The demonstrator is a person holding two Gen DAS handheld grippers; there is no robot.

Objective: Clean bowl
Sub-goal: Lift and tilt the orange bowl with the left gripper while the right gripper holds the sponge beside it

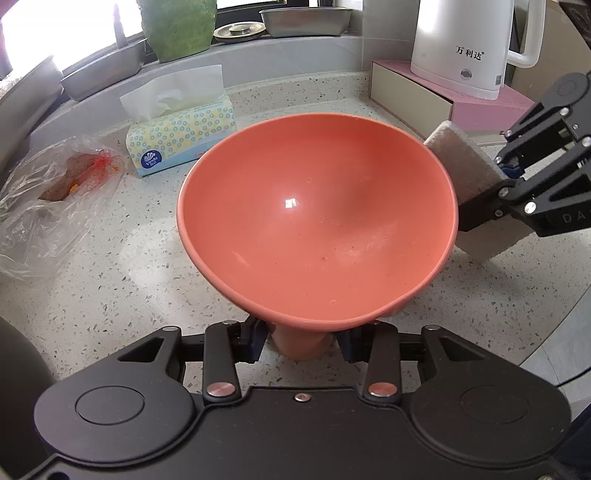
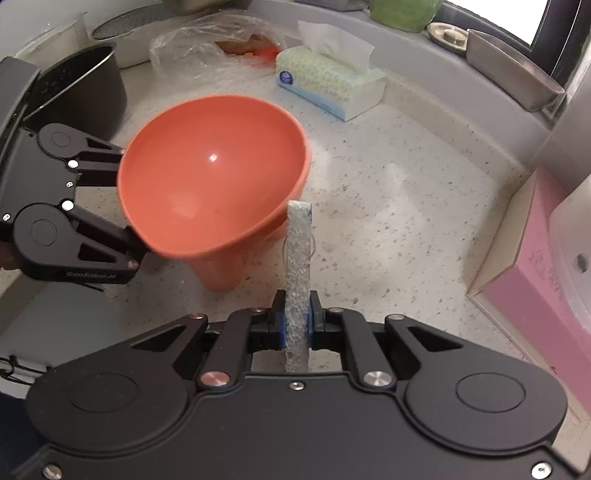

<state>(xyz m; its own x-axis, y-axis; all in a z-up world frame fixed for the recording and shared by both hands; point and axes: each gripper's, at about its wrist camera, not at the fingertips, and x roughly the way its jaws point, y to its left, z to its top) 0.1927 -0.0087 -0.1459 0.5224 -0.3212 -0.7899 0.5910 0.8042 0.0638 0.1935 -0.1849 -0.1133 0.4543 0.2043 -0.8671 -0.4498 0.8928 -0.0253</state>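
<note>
- Two grippers are at work over the speckled counter (image 1: 110,280), and each one holds one thing.
- One orange bowl (image 1: 317,221) is there, with a narrow foot under it. The left gripper (image 1: 301,341) is closed on this foot, one pad on each side, and holds the bowl above the counter, near its middle.
- The bowl is tilted: its mouth faces up and toward the right gripper's side, and the foot points down and toward the left gripper. Inside I see a few small specks and a pale smear.
- One sponge (image 2: 298,273) is clamped between the pads of the right gripper (image 2: 297,319). It is a thin flat piece, standing on its edge, and its long axis runs straight forward from the jaws.
- In the left wrist view the sponge (image 1: 463,162) is just beside the bowl's right rim, on the outside; if it touches the rim I cannot tell.
- One tissue box (image 1: 181,142) lies behind the bowl, with one tissue standing out of it.
- One clear plastic bag (image 1: 48,206) with some brown and red things inside lies beside the tissue box.
- One white kettle (image 1: 476,48) stands on one pink box (image 1: 436,92).
- One dark pot (image 2: 79,92) stands behind the left gripper in the right wrist view.
- One green vase-like thing (image 1: 177,27) and at least three metal trays stand on the window ledge.
</note>
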